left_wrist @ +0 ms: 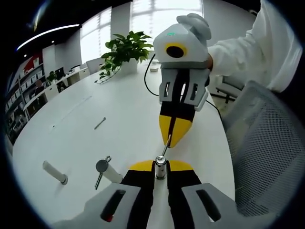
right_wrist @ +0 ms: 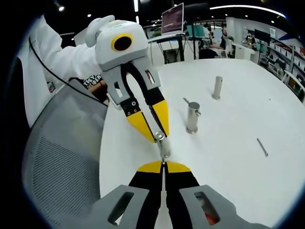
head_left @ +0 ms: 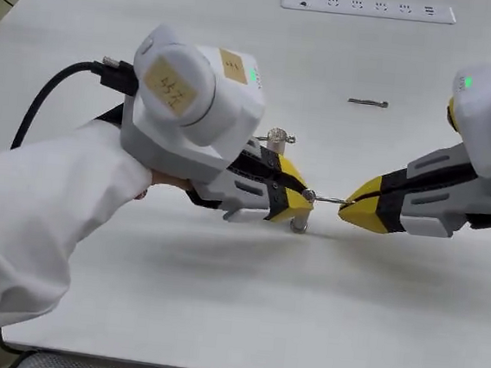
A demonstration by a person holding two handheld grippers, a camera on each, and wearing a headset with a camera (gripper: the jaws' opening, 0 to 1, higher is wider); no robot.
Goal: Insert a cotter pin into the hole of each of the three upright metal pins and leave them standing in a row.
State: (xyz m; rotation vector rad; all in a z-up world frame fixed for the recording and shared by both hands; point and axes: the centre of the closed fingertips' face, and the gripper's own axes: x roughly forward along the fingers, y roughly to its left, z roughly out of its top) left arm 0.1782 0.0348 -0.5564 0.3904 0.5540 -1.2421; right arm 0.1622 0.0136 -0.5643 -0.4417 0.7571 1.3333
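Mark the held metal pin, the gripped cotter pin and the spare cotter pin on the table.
held metal pin (left_wrist: 161,163): left gripper view, top end
gripped cotter pin (head_left: 329,199): head view, bare mid-shaft
spare cotter pin (head_left: 368,102): head view, middle of its length

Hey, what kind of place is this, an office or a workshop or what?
Most likely an open-plan office or workroom. There is a big white table with a power strip, a mesh chair beside it, a potted plant at the far end, and a monitor further back.
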